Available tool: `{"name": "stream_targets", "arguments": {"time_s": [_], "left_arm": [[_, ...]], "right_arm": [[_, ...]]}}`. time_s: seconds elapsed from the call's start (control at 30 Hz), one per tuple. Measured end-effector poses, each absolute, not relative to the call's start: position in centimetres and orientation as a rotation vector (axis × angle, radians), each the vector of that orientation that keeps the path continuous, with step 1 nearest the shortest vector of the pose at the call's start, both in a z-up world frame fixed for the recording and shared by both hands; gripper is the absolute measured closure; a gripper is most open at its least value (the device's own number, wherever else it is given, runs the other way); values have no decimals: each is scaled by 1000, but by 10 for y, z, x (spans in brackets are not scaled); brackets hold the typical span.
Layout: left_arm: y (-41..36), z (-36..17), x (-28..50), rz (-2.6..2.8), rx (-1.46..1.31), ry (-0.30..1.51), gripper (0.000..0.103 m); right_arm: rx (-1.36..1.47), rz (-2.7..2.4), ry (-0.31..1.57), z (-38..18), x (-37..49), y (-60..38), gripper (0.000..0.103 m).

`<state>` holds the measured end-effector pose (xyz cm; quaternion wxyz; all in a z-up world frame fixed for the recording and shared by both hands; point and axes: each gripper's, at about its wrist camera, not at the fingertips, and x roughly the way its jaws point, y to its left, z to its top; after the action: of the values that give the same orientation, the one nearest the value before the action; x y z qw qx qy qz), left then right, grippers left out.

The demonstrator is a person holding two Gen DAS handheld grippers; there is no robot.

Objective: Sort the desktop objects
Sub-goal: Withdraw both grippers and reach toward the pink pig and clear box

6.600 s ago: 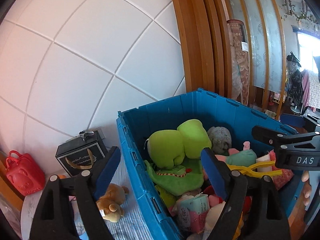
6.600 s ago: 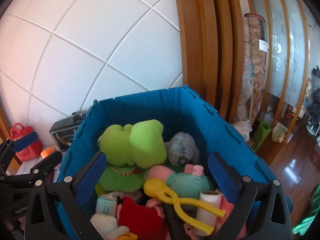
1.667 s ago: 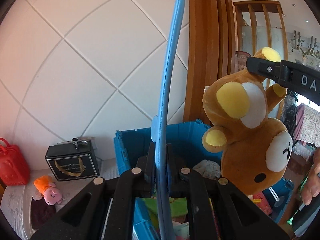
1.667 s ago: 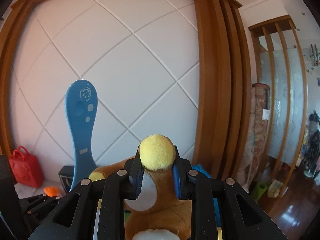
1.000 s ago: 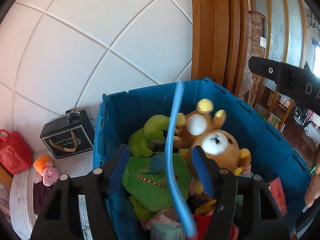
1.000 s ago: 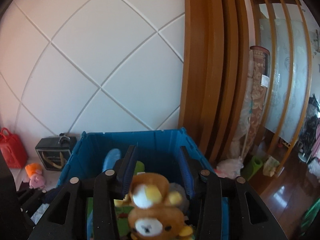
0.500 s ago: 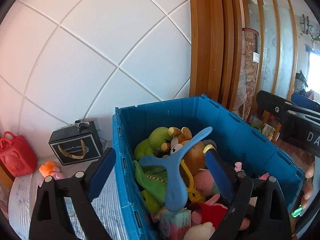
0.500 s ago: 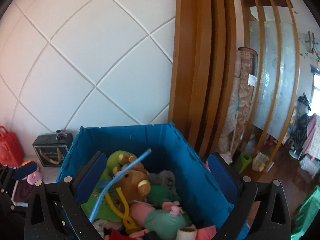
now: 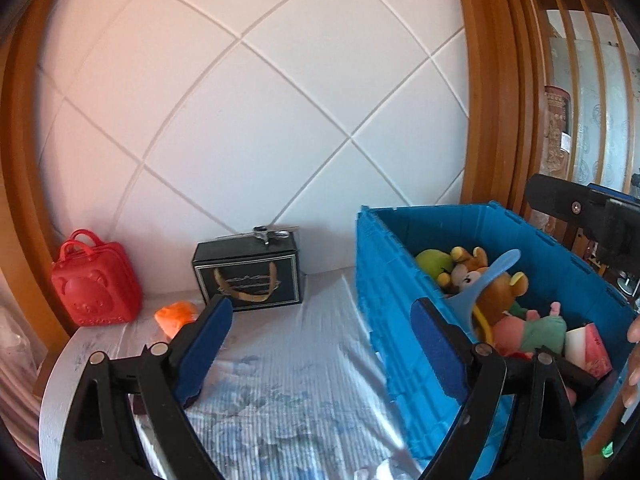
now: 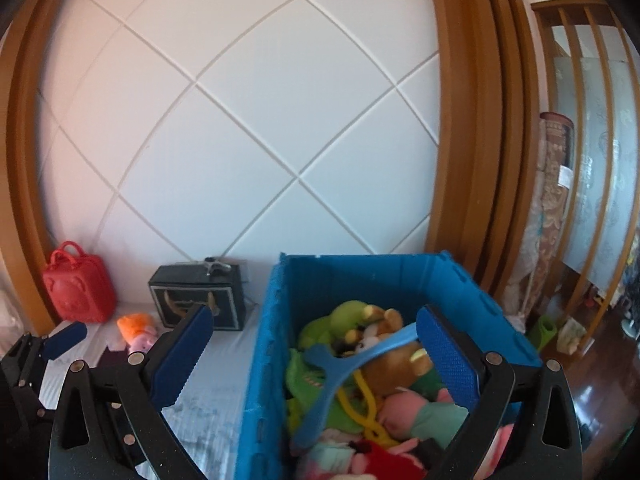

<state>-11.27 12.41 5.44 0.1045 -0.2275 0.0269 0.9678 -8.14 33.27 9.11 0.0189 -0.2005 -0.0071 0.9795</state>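
Both the left gripper [image 9: 320, 340] and right gripper [image 10: 316, 344] now gape empty, the brown plush bear [image 10: 396, 364] and blue plastic hanger [image 10: 340, 364] dropped into the blue plastic crate [image 10: 264, 360] at right, leaving the orange plush toy [image 9: 176, 316] far left unsorted.

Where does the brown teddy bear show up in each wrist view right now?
Left wrist view: the brown teddy bear lies right of centre, inside the blue crate, under the blue boomerang-shaped toy.
Right wrist view: the brown teddy bear lies low and right of centre, in the crate, under the same toy.
Shared landmark: the black gift box against the wall, left of the crate.
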Motion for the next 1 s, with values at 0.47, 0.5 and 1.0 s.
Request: {"name": "stream_targets", "arguments": {"time_s": [0.47,0.5,1.0], "left_arm": [[-94,-31,-174,3047,-1005,-23,11],[-107,-38,-181,3056,-1037,-35,11],[-213,-182,-346,3043,-1468,-166,11]], "right_arm": [[-978,3191,-41,2,-172,146,0],[-1015,3190,-49,-8,-184,134,0],[-1476,3063,-193,-157,-365,25,0]]}}
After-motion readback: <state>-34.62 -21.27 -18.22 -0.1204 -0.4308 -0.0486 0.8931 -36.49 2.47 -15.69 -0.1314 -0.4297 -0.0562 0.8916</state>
